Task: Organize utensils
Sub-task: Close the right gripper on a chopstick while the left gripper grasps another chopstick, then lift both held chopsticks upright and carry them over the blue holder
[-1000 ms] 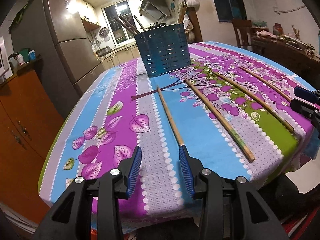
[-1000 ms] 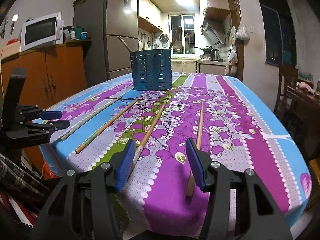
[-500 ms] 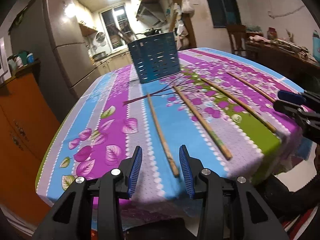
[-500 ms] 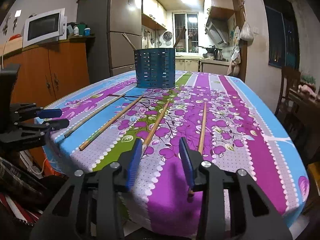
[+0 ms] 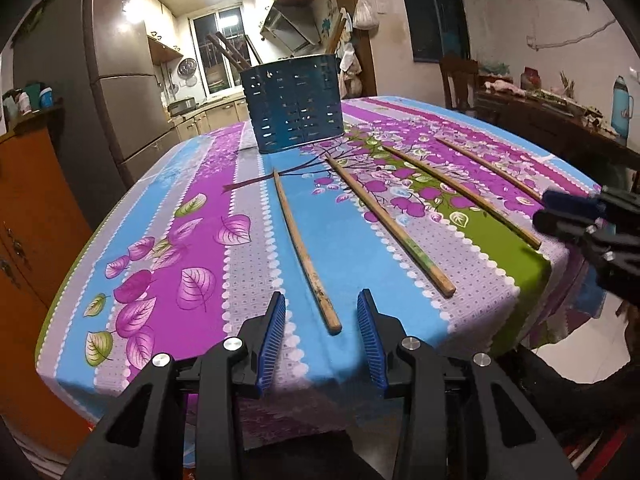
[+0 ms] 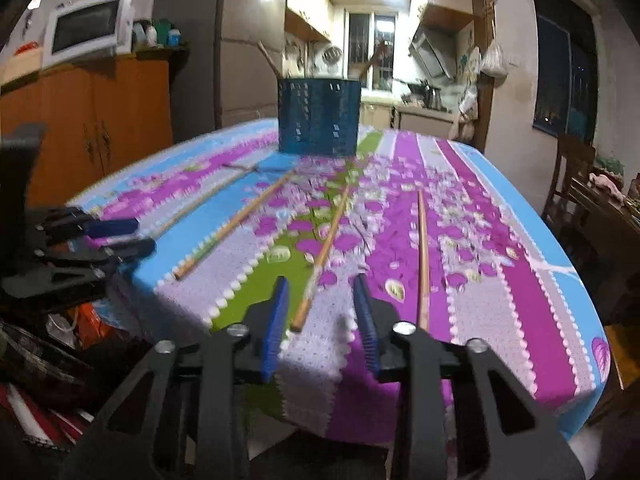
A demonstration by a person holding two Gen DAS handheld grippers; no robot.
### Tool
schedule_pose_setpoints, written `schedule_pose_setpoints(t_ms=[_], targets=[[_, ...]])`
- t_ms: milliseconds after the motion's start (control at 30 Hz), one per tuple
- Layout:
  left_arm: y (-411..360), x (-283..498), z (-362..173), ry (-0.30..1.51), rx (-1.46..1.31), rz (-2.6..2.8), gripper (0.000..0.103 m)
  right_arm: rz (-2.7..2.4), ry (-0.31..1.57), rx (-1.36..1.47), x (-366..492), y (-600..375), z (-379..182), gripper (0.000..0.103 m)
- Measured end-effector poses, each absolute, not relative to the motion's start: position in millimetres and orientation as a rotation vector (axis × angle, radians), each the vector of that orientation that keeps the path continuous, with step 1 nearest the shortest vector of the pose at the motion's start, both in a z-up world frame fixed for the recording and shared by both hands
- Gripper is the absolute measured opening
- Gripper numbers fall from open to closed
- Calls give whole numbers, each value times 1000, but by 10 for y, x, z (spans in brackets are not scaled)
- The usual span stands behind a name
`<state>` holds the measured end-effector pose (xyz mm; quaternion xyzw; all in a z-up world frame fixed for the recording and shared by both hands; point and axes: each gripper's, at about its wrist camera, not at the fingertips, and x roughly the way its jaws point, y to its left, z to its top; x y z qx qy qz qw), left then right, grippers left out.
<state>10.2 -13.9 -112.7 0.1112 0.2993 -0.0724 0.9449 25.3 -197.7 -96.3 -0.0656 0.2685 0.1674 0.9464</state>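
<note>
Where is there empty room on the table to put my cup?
Left of the leftmost chopstick, the tablecloth lies bare to its edge. Bare too right of the rightmost chopstick. Between them and before the blue basket, chopsticks crowd it.

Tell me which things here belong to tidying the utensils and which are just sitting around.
For the job:
- four chopsticks on the tablecloth, e.g.
- blue perforated holder, already holding a few sticks
- left claw and right claw, each lined up on a chopstick end

Just lying about:
- microwave
- fridge
- orange cabinet
- blue flask
</note>
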Motion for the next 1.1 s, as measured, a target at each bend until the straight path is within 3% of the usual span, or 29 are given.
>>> schedule_pose_setpoints(t_ms=[200, 267, 333, 400, 800, 1100], targets=[[-116, 47, -1174, 562, 197, -138, 40, 331, 555, -130, 236, -1946, -1013, 16], [-90, 30, -1184, 554, 164, -155, 34, 340, 565, -127, 233, -1927, -1027, 5], [-84, 25, -1190, 550, 149, -179, 17, 329, 566, -123, 230, -1916, -1047, 5], [-54, 36, -1196, 545, 134, -181, 14, 321, 569, -113, 241, -1920, -1046, 5], [49, 32, -1207, 530, 104, -222, 13, 268, 586, -77, 254, -1897, -1069, 6], [156, 29, -1119, 511, 83, -201, 7, 254, 530, -74, 216, -1879, -968, 5]])
